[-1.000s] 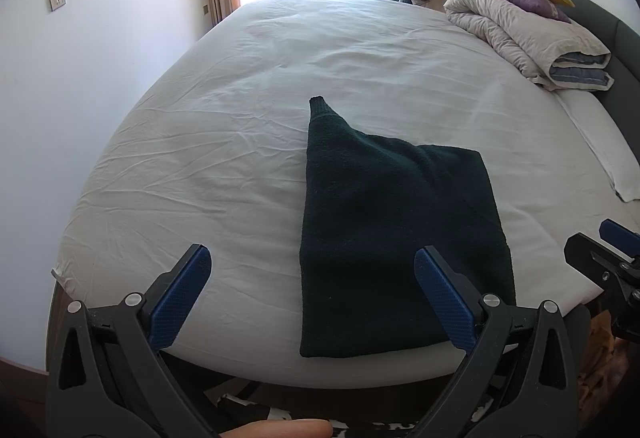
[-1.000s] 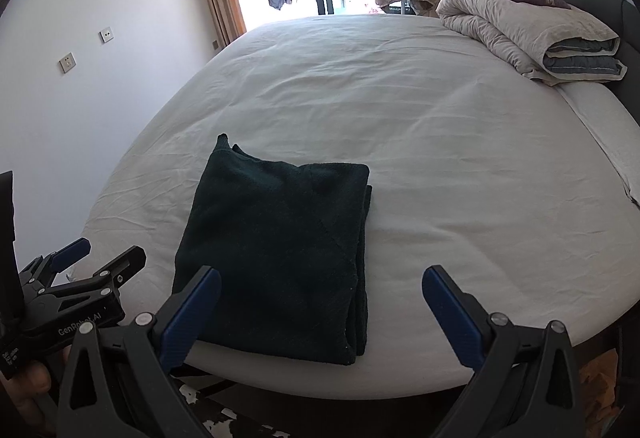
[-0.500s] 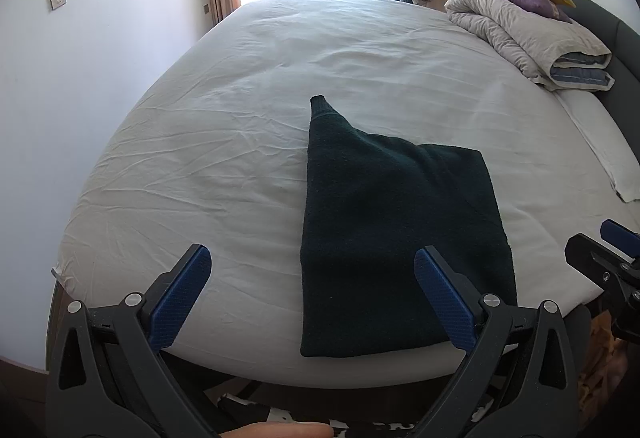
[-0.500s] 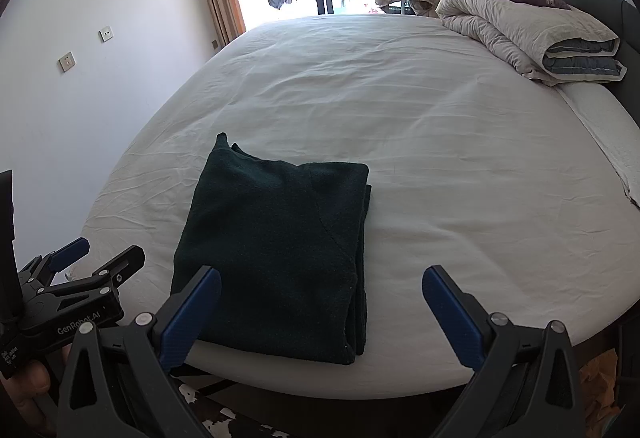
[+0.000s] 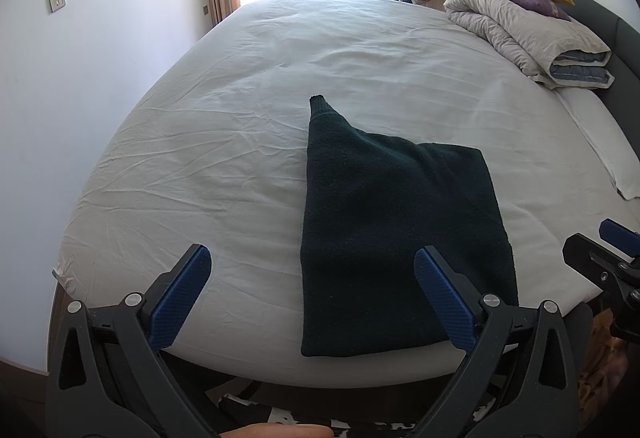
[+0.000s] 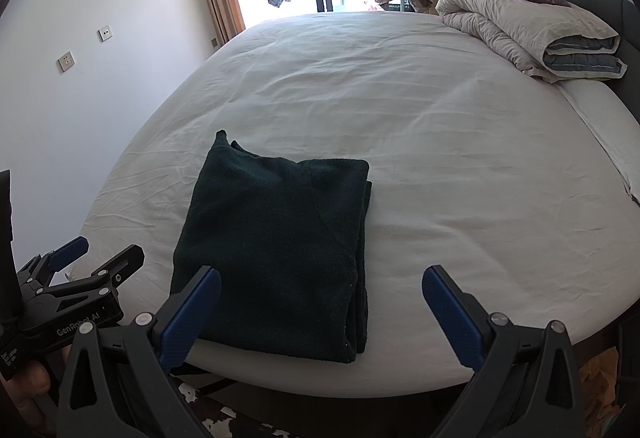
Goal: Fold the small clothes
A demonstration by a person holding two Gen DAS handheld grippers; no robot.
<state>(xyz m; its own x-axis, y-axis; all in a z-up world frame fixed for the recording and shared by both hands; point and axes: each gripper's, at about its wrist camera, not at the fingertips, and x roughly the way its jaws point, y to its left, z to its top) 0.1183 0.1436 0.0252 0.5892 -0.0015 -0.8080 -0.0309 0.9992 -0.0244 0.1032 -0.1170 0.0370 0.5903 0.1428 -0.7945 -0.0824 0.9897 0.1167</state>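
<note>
lying flat near the front edge of the white-sheeted bed (image 5: pixel 248 110), the dark green knitted garment (image 5: pixel 396 222) is folded into a rough rectangle, one ribbed cuff or corner poking out toward the window at its far left. left gripper (image 5: pixel 312 298) hangs just off the bed edge with its blue-padded fingers spread wide, nothing between them — its right finger overlaps the garment's near edge in view, contact not clear. right gripper (image 6: pixel 320 312) same story: jaws wide apart, empty, left finger in front of the garment's near left corner.

right wrist view shows the stacked layers along the garment's right side (image 6: pixel 362 250), so several folds thick — left view reads it as one flat slab. right view also catches the left gripper from the side, with a bit of the hand (image 6: pixel 28 384) holding it. left view shows only the right gripper's tip at its right border (image 5: pixel 608 258).

rolled grey duvet (image 6: pixel 532 30) with yellow and purple pillows sits far right by the headboard, well apart from the garment.
</note>
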